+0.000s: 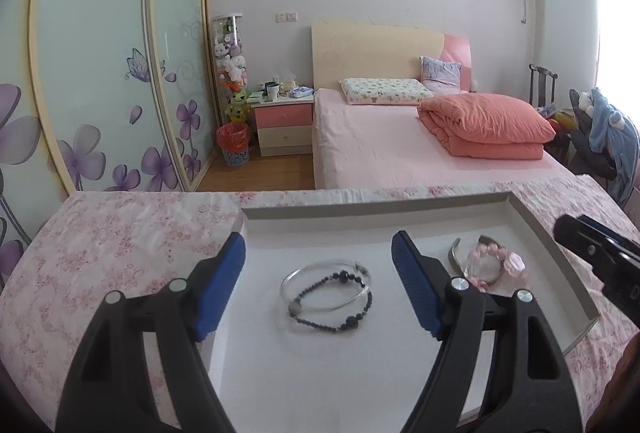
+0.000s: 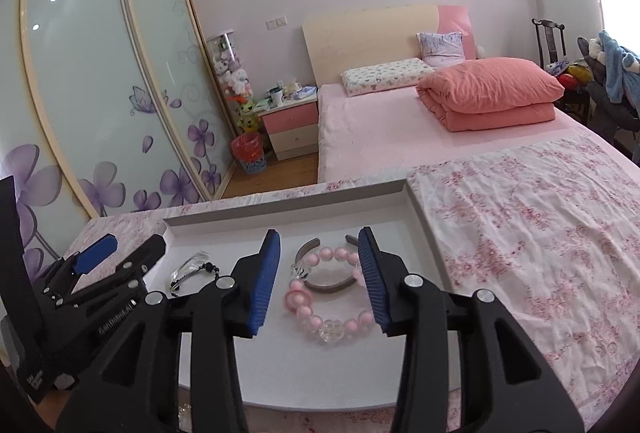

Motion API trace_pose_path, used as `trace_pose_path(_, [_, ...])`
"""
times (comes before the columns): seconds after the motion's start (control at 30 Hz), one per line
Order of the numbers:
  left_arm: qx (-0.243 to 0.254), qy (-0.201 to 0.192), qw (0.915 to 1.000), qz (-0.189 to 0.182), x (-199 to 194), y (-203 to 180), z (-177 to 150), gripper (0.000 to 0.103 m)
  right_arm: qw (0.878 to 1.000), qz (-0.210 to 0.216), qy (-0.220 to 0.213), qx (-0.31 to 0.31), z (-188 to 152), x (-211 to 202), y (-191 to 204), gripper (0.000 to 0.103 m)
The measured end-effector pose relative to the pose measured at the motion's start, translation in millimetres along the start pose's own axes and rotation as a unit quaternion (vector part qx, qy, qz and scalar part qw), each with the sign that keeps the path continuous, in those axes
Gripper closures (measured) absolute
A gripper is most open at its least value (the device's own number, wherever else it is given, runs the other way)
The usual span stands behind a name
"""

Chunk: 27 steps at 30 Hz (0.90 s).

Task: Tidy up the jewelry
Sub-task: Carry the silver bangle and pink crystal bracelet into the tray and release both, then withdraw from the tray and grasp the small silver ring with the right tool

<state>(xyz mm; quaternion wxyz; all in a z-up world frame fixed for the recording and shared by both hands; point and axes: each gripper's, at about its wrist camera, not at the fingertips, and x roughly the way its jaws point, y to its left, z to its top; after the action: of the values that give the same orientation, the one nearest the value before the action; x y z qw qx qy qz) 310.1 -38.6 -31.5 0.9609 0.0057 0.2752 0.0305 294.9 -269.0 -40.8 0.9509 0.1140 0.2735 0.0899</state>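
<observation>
Bedroom in pink: a bed with a folded salmon quilt (image 1: 486,125), a bedside cabinet (image 1: 284,127) and flower-printed wardrobe doors (image 1: 100,73) fill the background, while I work over a floral cloth (image 2: 520,233) spread in the foreground. On it lies a shallow white tray (image 1: 360,211) with a raised grey rim.

My left gripper (image 1: 318,261) hangs over the tray, its ribbed blue pads spread wide and touching nothing. Between and beyond them on the tray floor lie a clear glass-like bangle (image 1: 304,273) and a dark beaded bracelet (image 1: 344,327), overlapping. The right-hand finger of this gripper partly screens the second cluster of jewelry.

My right gripper (image 2: 318,273) shows that cluster plainly: a pink beaded bracelet (image 2: 320,321) with a clear faceted bead, lying against a dull metal cuff (image 2: 328,287) open at the far side. Both sit between the parted blue pads, which stand just clear of the beads, pressing on nothing.

From the right wrist view the left gripper (image 2: 132,249) blocks most of the clear bangle (image 2: 192,261). From the left wrist view only the black tip of the right gripper (image 1: 596,253) enters at the edge.
</observation>
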Motion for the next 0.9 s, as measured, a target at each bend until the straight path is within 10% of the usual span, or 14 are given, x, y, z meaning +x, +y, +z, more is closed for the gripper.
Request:
trace_pose_path(0.5, [-0.024, -0.027, 0.9991, 0.024, -67.7, 45.2, -4.8, 0.026, 1.0, -0.006, -0.01, -0.015, -11.2, -48.3, -2.6, 0.061])
trace_pose_path(0.9, [0.001, 0.012, 0.9999, 0.012, -128.8, 92.7, -74.1, 0.016, 0.99, -0.007, 0.114, -0.083, -87.3, -70.0, -6.0, 0.061])
